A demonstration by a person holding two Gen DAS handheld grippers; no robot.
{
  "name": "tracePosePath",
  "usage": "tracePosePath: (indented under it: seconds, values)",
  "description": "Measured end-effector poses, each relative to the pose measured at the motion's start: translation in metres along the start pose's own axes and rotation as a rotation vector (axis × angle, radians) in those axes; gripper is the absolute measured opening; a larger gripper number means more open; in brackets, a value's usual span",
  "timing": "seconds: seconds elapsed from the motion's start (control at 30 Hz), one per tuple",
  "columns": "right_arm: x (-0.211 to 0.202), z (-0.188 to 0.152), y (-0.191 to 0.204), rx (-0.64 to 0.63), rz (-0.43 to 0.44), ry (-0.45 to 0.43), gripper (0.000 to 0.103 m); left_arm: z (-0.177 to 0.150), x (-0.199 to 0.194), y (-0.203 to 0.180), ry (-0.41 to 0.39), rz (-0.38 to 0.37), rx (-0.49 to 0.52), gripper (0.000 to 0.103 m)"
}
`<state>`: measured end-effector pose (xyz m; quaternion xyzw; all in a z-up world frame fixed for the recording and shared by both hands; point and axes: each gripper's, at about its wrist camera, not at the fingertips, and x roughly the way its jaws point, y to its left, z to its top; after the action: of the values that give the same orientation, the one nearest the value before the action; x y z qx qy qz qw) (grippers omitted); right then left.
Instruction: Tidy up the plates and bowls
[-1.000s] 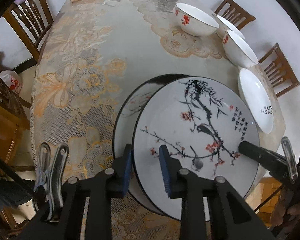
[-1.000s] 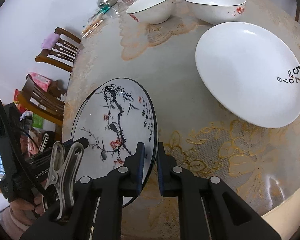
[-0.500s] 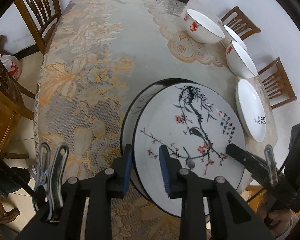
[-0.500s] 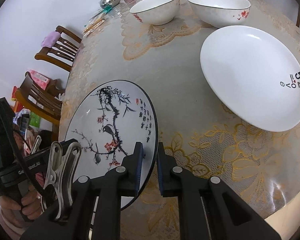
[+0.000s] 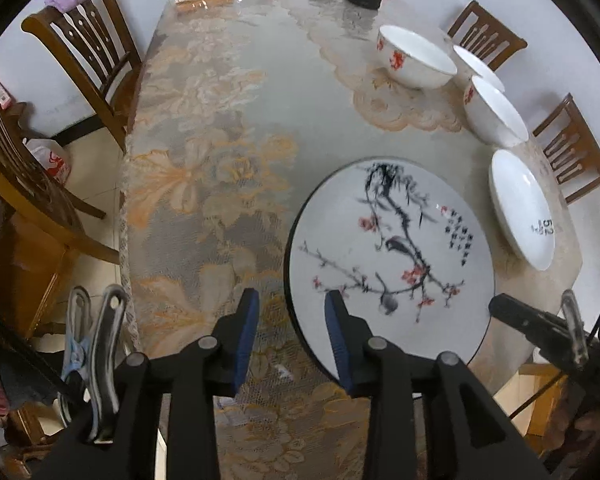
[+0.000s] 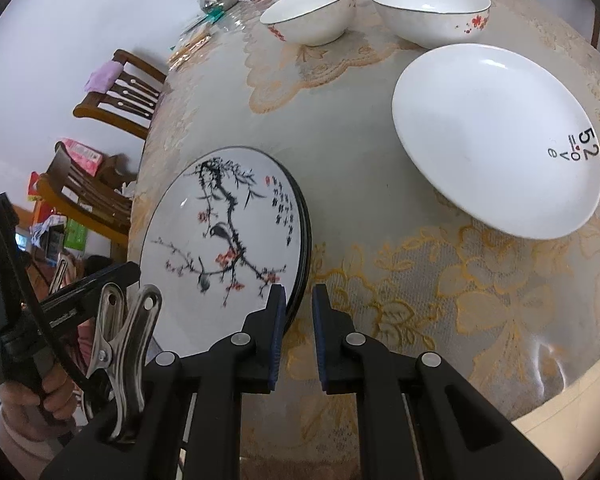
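Both grippers point steeply down at the near end of the table (image 5: 220,128), taking the painted plate (image 5: 392,264) with its branch-and-bird design as the landmark. The left gripper (image 5: 291,332) hangs over the lace cloth at the plate's left edge; its jaws are opening, the plate's dark rim lies between the blue pads (image 5: 249,332), and neither pad presses on it. The right gripper (image 6: 299,334) sits at the plate's near right rim. In the right wrist view its jaws stand almost together, the left pad against the edge of the stacked rims, the gap between the pads showing only cloth; whether it pinches anything cannot be told. A hand (image 6: 40,396) grips the left tool's handle low on the left of that view. The painted plate lies flat on top of at least one other dark-rimmed plate, their edges lined up. Beyond the painted plate to its right is the white plate (image 6: 492,140) marked "52", and farther on stand the white bowls (image 6: 312,12) with red flowers. A second ago the left jaws were clamped on the painted plate's rim and it sat offset over the plate below, whose left crescent showed; now the two are aligned, the left jaws have let go, and the left gripper has risen a little.
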<state>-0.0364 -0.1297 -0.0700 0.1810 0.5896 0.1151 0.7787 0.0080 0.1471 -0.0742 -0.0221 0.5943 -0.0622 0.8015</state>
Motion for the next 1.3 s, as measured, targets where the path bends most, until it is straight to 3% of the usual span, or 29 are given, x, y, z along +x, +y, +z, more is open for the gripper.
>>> tracePosePath:
  seconds: [0.23, 0.4, 0.57, 1.3]
  values:
    - [0.010, -0.006, 0.003, 0.029, 0.015, 0.034, 0.016, -0.006, 0.020, 0.002, 0.066, -0.017, -0.022, 0.036]
    - [0.016, -0.007, 0.009, 0.001, -0.011, 0.032, 0.018, -0.011, 0.028, -0.005, 0.081, -0.079, -0.016, 0.036]
    - [0.017, -0.005, 0.014, -0.025, -0.044, 0.012, 0.018, -0.009, 0.030, -0.019, 0.064, -0.021, 0.055, 0.036]
    - [0.032, 0.062, 0.009, 0.050, -0.146, -0.055, 0.018, 0.053, 0.051, -0.026, 0.059, -0.088, 0.106, 0.036]
